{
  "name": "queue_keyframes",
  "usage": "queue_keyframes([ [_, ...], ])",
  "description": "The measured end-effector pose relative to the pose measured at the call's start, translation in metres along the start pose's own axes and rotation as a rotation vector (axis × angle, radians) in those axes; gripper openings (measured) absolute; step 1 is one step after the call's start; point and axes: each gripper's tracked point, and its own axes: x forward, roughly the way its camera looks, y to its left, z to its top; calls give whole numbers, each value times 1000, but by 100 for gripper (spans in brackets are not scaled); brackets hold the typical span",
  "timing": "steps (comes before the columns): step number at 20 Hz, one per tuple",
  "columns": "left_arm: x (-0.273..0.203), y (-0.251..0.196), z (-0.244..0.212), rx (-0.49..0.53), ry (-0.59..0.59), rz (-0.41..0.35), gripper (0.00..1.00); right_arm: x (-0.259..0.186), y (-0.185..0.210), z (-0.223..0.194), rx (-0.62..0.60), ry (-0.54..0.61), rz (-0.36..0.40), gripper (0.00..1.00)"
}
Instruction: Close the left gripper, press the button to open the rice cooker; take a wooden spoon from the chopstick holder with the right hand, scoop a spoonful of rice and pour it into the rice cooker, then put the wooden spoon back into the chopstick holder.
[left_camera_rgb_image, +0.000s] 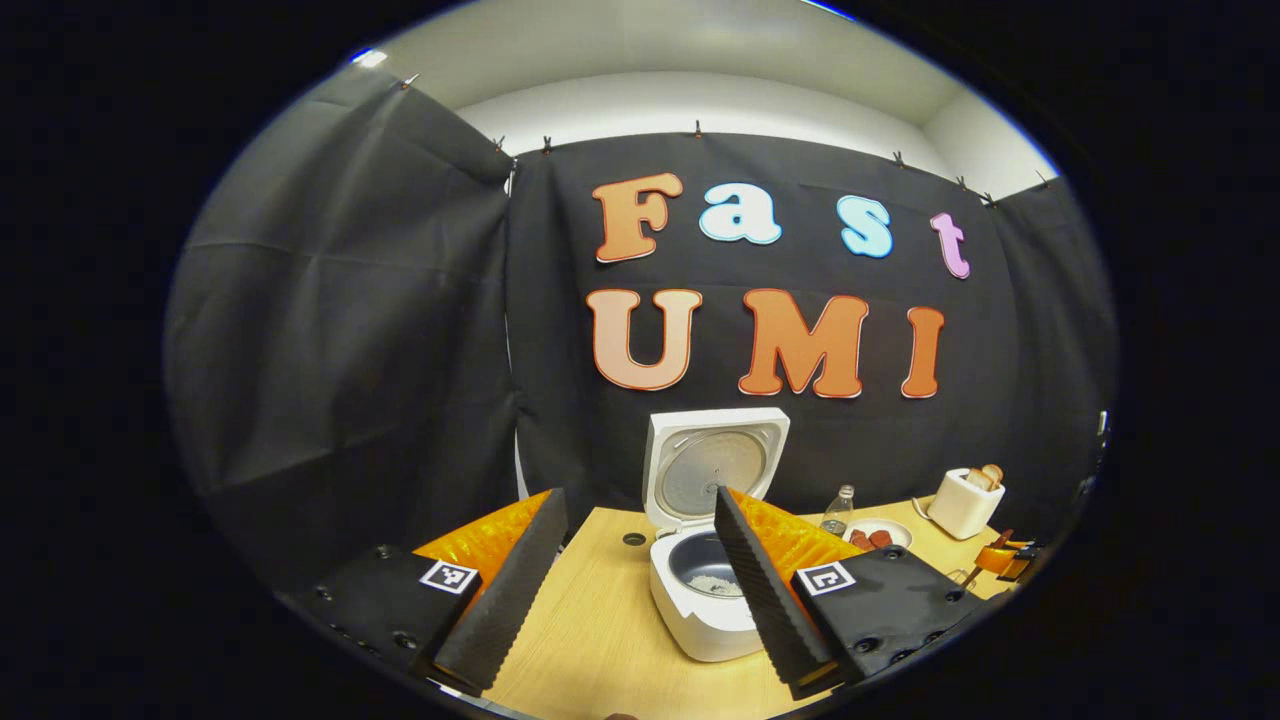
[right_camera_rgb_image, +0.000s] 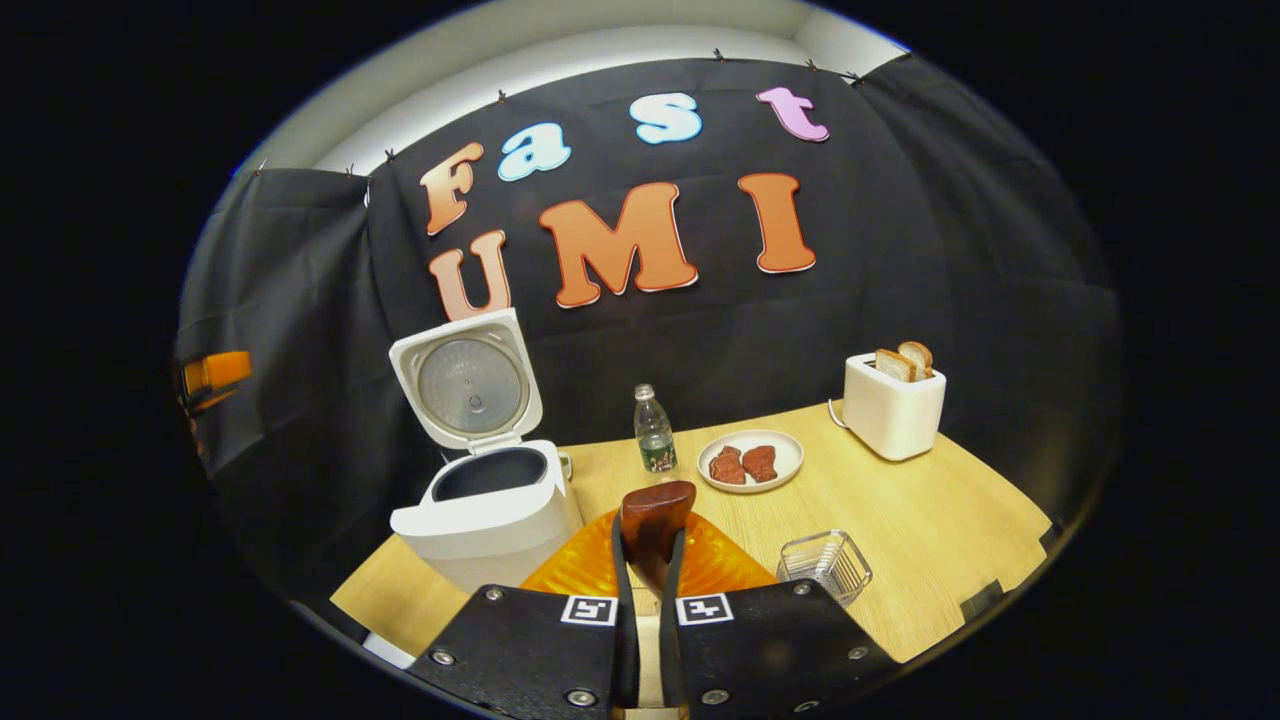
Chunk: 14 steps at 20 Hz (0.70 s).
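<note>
The white rice cooker (left_camera_rgb_image: 700, 610) stands open on the wooden table (left_camera_rgb_image: 590, 620), its lid (left_camera_rgb_image: 712, 465) tipped up at the back. A little white rice (left_camera_rgb_image: 716, 584) lies in the dark inner pot. My left gripper (left_camera_rgb_image: 638, 496) hovers open in front of the cooker with nothing between its fingers; its right finger (left_camera_rgb_image: 755, 580) overlaps the pot. In the right gripper view the rice cooker (right_camera_rgb_image: 490, 510) is at the left with its lid up. My right gripper (right_camera_rgb_image: 650, 532) is shut on the wooden spoon (right_camera_rgb_image: 657, 512), whose bowl sticks up past the fingertips. The wire chopstick holder (right_camera_rgb_image: 825, 565) sits just right of it.
A small water bottle (right_camera_rgb_image: 654, 432), a plate (right_camera_rgb_image: 750, 462) with two pieces of meat and a white toaster (right_camera_rgb_image: 893, 405) holding bread stand along the back of the table (right_camera_rgb_image: 930, 520). The other gripper (right_camera_rgb_image: 215, 375) shows at the far left edge.
</note>
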Motion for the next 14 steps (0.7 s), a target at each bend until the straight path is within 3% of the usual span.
queue_keyframes([
  [3, -5, 1, 1, 34, -5, 4, 100, 6, 1, -21, -53, 25, -18, 7],
  [7, -5, -4, -10, -16, 20, -21, 100, 12, -2, -44, -45, 55, -57, 7],
  [14, -3, 16, -24, -76, 56, -6, 100, 22, 7, -59, 260, 91, -39, 7],
])
